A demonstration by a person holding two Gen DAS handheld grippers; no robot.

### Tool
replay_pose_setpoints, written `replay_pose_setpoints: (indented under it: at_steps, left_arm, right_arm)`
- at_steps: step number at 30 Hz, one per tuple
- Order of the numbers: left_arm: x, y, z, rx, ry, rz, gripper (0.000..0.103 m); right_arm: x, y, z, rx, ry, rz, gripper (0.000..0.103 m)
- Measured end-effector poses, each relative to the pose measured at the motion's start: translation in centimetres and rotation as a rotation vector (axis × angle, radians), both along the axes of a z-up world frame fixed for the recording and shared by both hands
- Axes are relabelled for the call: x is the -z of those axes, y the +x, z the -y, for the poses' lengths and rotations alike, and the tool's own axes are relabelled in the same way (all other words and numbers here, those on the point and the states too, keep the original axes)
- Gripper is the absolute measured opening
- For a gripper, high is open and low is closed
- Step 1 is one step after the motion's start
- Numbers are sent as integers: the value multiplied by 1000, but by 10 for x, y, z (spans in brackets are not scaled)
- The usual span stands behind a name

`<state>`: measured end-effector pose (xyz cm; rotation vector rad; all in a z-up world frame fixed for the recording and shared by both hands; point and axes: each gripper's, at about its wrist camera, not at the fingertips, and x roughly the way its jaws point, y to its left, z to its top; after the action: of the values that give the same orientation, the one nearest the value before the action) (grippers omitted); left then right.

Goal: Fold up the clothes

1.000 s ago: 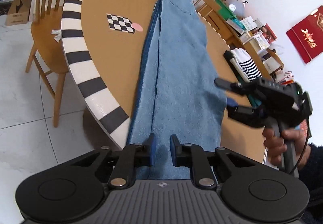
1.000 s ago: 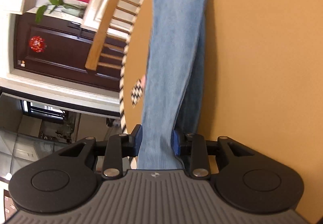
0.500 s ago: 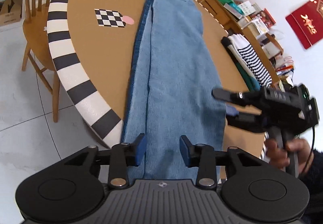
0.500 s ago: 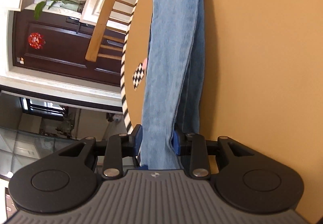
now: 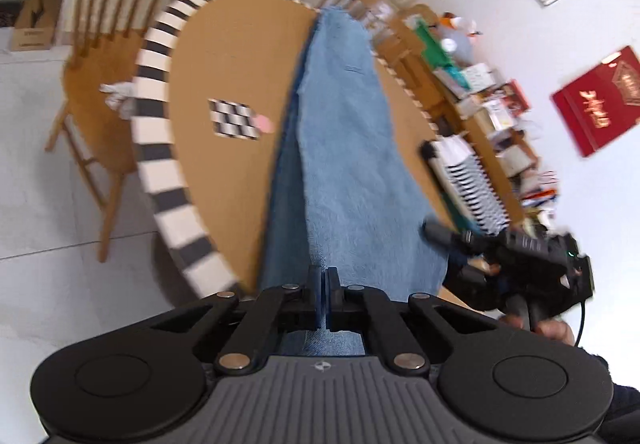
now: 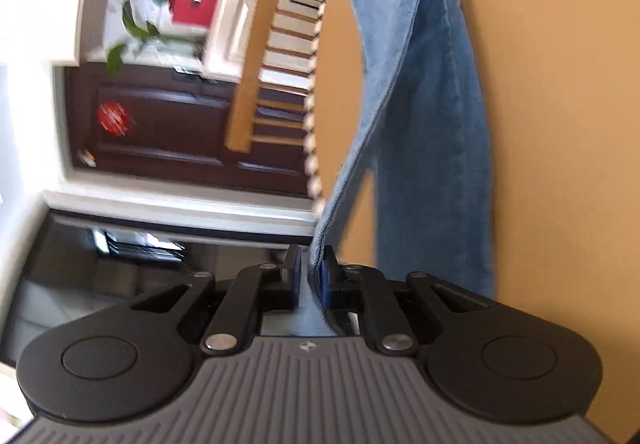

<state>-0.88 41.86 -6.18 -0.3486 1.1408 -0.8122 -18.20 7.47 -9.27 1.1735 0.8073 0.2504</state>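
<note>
Light blue jeans [image 5: 344,163] lie lengthwise on the round tan table [image 5: 224,55], legs folded one on the other. My left gripper [image 5: 323,278] is shut on the near hem at its left corner. At the hem's right corner is my right gripper [image 5: 440,254], blurred, held by a person's hand [image 5: 556,330]. In the right wrist view the right gripper [image 6: 310,268] has its jaws closing, with a raised edge of the jeans [image 6: 432,123] pinched between the blue pads. That edge is lifted off the table [image 6: 560,123].
A checkerboard marker [image 5: 236,119] lies left of the jeans. A folded striped garment [image 5: 468,179] sits at the table's right edge. Wooden chairs [image 5: 100,83] [image 6: 256,71] stand around the black-and-white striped rim [image 5: 156,163]. Cluttered shelves line the far wall.
The left jaws opened wider, then shut on the hem. The right jaws narrowed on the fabric. Both grippers rose, and the hem's edge lifted off the table.
</note>
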Motion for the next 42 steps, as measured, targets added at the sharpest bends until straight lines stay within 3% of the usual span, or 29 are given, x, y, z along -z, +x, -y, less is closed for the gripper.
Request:
replay_pose_setpoints:
  at_steps: [3,5,9,13,14,15,16,17,19,20,22,23,25,27,29,31,36,39,42]
  left_arm:
    - [35,1,-3,-22,16,-134,1]
    - [49,-6,2,-13,45,-151,0]
    - [55,-9,1,-25,20,-185,1]
    - [46,-7,-3,8,72,-193,5]
    - [36,-7,2,28,103,-140,8]
    - [25,-5,12,31,125,-68,20]
    - [14,-4,23,33,147,5,38]
    - [3,-2,33,35,169,78,49]
    - [-19,1,54,39,213,223,90]
    - [-26,5,68,29,230,285,93]
    - [-24,24,110,-16,240,363,89]
    - [-18,35,131,-28,247,383,86]
    - [-6,60,172,-51,273,403,72]
    - [8,84,203,-67,284,399,61]
    - [23,105,224,-83,298,364,59]
    - [34,122,234,-102,335,326,58]
    - [39,125,247,-31,412,365,61]
    - [42,119,255,3,445,402,71]
    - [45,113,263,-5,459,407,79]
  right_arm:
    - [23,-2,-10,-26,-100,-98,13]
    - [27,-5,-9,-18,-96,-109,13]
    - [25,-5,-7,-42,-115,-130,14]
    - [25,-15,-2,-73,-100,-217,55]
    - [20,-21,0,-92,-100,-226,55]
    - [12,-26,6,-101,-127,-202,54]
    - [0,-32,13,-88,-195,-157,55]
    - [-14,-36,22,-54,-308,-110,57]
    - [-41,-35,35,43,-624,-2,63]
    - [-50,-31,39,79,-794,58,67]
    - [-55,-11,41,88,-1157,176,70]
    - [-51,3,44,71,-1293,203,70]
    - [-39,37,62,33,-1426,220,69]
    - [-21,75,85,1,-1457,197,65]
    - [-9,110,112,17,-1448,163,59]
    - [-1,140,134,45,-1415,162,59]
    - [20,197,160,5,-1359,185,59]
    - [15,216,166,9,-1289,209,60]
    - [15,231,168,-15,-1260,136,58]
